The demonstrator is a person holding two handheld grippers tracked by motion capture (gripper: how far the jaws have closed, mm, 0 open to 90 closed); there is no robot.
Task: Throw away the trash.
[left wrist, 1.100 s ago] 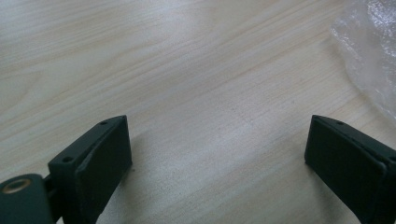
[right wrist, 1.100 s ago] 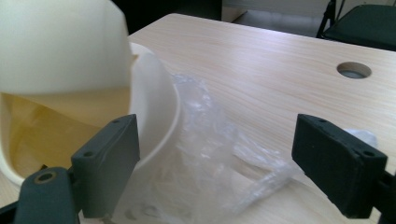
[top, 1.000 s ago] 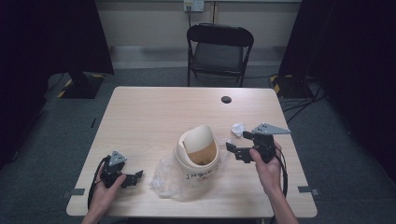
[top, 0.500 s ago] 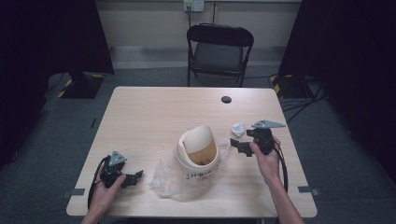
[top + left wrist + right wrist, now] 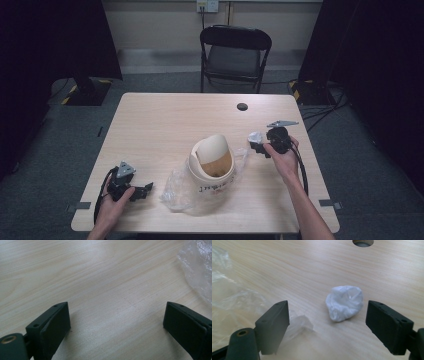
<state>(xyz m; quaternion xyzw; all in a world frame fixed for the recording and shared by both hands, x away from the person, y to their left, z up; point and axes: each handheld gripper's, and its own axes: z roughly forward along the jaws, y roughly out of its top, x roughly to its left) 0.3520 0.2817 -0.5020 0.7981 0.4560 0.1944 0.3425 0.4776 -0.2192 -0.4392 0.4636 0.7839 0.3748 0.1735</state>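
Pale wooden table (image 5: 165, 125) carries everything. Nearest, the left gripper (image 5: 142, 191) rests wide open, holding nothing. Farther off, the right gripper (image 5: 327, 322) has just been closing slightly, its jaws apart around a crumpled white paper ball (image 5: 344, 303), untouched, beside the cream swing-lid bin (image 5: 212, 160) in clear plastic wrap (image 5: 176, 187).

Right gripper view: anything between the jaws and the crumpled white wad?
Nothing visible. The white wad lies on bare table just ahead of the right gripper, whose jaws stand open and have just been closing a little. The clear plastic bag is off to the side, by the left jaw.
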